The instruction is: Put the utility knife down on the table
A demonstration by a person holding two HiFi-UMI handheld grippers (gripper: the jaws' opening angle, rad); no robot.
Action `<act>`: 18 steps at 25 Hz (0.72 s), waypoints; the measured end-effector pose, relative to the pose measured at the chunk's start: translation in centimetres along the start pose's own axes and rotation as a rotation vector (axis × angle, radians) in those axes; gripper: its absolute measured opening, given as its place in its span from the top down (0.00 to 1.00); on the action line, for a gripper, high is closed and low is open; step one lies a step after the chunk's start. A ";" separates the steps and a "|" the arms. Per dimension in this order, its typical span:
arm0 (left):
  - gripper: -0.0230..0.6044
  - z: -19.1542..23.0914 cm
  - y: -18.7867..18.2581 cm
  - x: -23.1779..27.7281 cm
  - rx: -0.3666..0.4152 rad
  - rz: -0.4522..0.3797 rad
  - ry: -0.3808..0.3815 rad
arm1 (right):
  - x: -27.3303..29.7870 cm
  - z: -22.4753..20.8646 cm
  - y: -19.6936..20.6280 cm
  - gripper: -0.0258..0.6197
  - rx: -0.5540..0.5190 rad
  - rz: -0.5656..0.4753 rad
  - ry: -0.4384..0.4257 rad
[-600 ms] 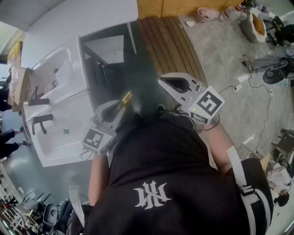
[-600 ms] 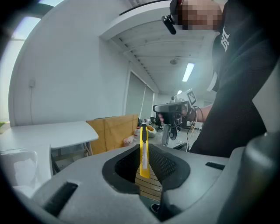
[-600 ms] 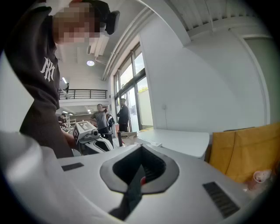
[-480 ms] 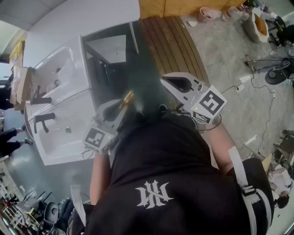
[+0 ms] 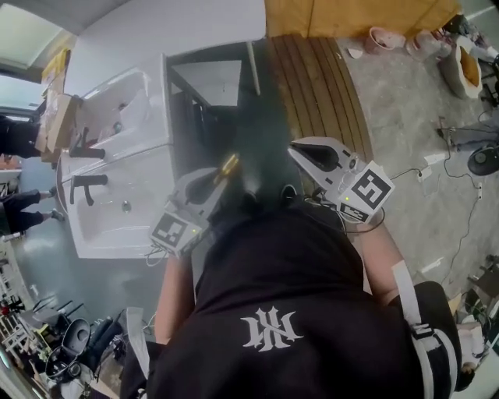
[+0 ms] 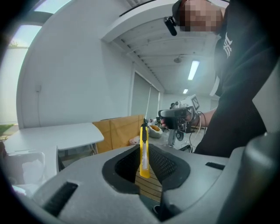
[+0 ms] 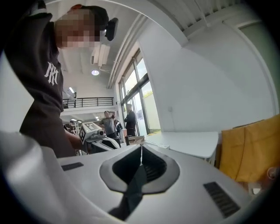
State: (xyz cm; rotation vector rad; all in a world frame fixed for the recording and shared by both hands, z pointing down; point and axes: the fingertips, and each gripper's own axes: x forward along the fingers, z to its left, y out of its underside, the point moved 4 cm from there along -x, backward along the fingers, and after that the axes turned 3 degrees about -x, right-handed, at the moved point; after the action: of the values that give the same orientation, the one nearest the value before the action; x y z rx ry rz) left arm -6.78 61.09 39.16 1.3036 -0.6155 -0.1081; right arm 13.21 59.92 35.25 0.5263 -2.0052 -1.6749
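A yellow utility knife (image 6: pixel 144 151) stands upright between the jaws of my left gripper (image 6: pixel 143 148), which is shut on it. In the head view the knife (image 5: pixel 228 165) sticks out of the left gripper (image 5: pixel 221 176) in front of the person's chest, above the floor. My right gripper (image 5: pixel 296 148) is held beside it to the right, shut with nothing in it; its jaws meet in a thin line in the right gripper view (image 7: pixel 141 148). The white table (image 5: pixel 171 35) stands further ahead, apart from both grippers.
A white double sink unit (image 5: pixel 117 156) with black taps stands at the left. Wooden decking (image 5: pixel 312 86) and yellow-brown boards (image 5: pixel 351 15) lie ahead. Cables, bowls and equipment are scattered over the grey floor (image 5: pixel 421 125) at the right. Two people (image 7: pixel 118 120) stand far off.
The head view has drifted, so the sinks and table sit further right and lower. Both grippers stay in front of the chest, the knife still in the left one.
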 end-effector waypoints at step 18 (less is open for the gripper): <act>0.87 4.4 0.3 2.6 -0.137 0.041 -0.113 | -0.2 -6.8 1.8 0.95 0.041 -0.013 -0.002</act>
State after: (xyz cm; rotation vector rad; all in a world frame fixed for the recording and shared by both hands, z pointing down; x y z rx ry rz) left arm -6.77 56.28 40.93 1.1574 -0.7184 -0.1884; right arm 17.28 54.93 37.99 0.5537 -2.0462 -1.6456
